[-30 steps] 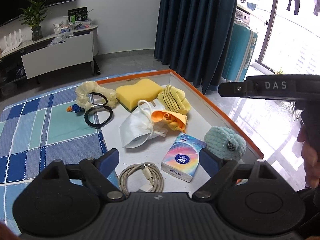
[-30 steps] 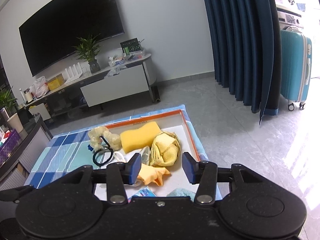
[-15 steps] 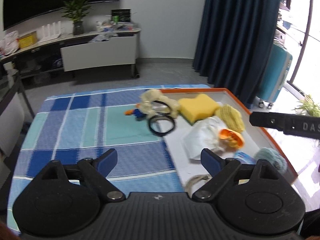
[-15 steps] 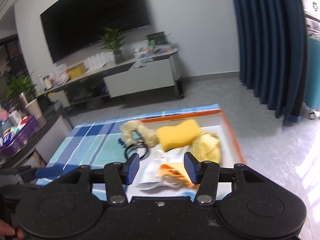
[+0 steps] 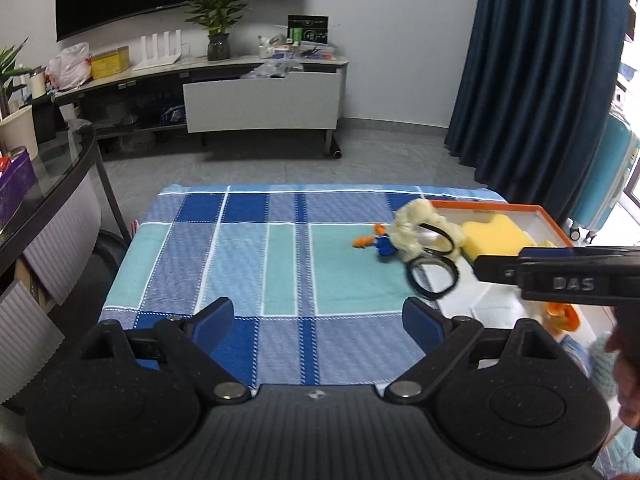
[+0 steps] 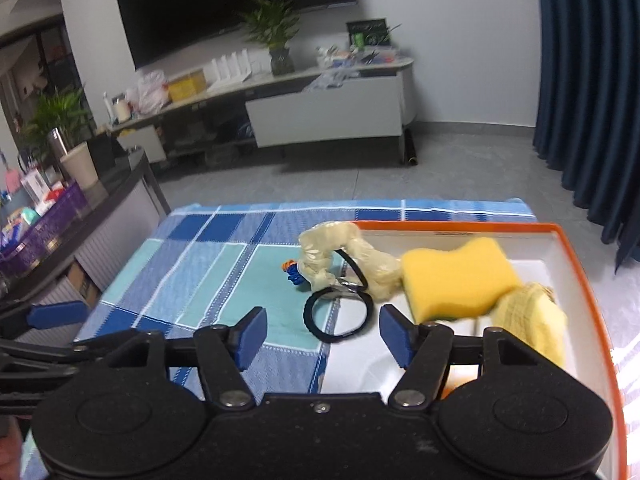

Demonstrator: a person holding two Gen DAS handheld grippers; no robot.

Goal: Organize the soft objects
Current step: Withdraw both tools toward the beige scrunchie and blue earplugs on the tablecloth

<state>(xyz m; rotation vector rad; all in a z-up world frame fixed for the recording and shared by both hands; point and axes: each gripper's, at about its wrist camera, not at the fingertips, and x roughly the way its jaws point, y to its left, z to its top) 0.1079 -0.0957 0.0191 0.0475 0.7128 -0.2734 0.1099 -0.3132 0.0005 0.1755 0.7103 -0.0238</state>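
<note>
Left wrist view: the left hand-held gripper hung over the plaid cloth that covered the bench, its blue pads wide apart with nothing between them. Toward the bench's far right corner lay an orange-rimmed tray. A cream scrunchie straddled the tray's left rim, half on the cloth. A black hair band lay just in front of it, also across the rim. A small orange-and-blue toy sat on the cloth, touching the scrunchie's left side. Inside the tray, a yellow sponge rested at the far end. The right hand-held gripper crossed in from the right edge above the tray, hiding much of what lay there; an orange cloth peeked out below it.

Right wrist view: the right hand-held gripper pointed down at the tray's left rim, its jaws having just been opening, now spread with nothing between them. The hair band lay just beyond the pads, across the rim. The scrunchie curled behind it, the toy at its left. The sponge sat in the tray, blurred, touching a yellow knitted bundle at the right wall. The left hand-held gripper's pad showed at the left edge.
</note>
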